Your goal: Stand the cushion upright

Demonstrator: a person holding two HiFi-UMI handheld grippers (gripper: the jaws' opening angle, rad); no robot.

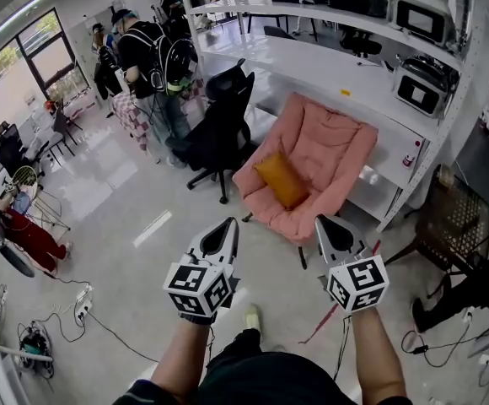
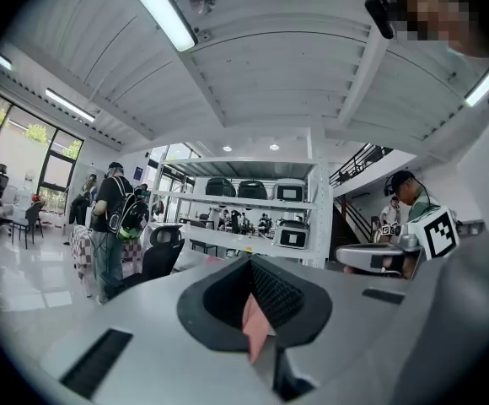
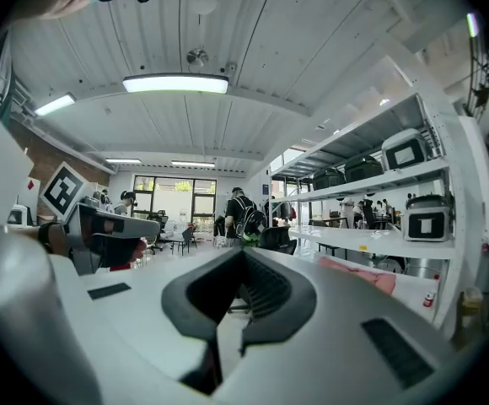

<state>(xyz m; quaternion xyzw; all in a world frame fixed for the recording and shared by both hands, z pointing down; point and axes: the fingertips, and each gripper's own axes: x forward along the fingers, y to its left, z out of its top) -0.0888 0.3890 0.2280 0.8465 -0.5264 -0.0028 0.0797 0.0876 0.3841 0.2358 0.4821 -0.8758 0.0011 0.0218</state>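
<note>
Cushion (image 1: 282, 180): mustard-orange, soft, roughly rectangular with rounded corners. It lies slanted on the seat of the pink chair (image 1: 333, 142), low against the backrest and not upright. Only its top face shows.

Pink chair: quilted, puffy padding on a thin dark frame. The legs are mostly hidden under the seat. It stands against the white metal shelving (image 1: 371, 66).

Left gripper (image 1: 225, 226): grey moulded shell with black ribbed pads. In the left gripper view, the left gripper (image 2: 249, 298) has its jaws closed together and grips nothing. A pink sliver shows through the slit below the pads. It looks like the chair beyond, though I cannot confirm this.

Right gripper (image 1: 329, 223): same build. In the right gripper view, the right gripper (image 3: 240, 289) is also closed and empty, with pale floor showing through the slit.

Both grippers are well apart from the cushion, side by side over the glossy pale floor (image 1: 126, 251).

Neither gripper view shows the cushion because each gripper's own shell fills the lower frame. The right gripper view catches only an edge of the pink padding (image 3: 362, 275).

A black mesh office chair (image 1: 223, 125) stands just left of the pink chair.
</note>
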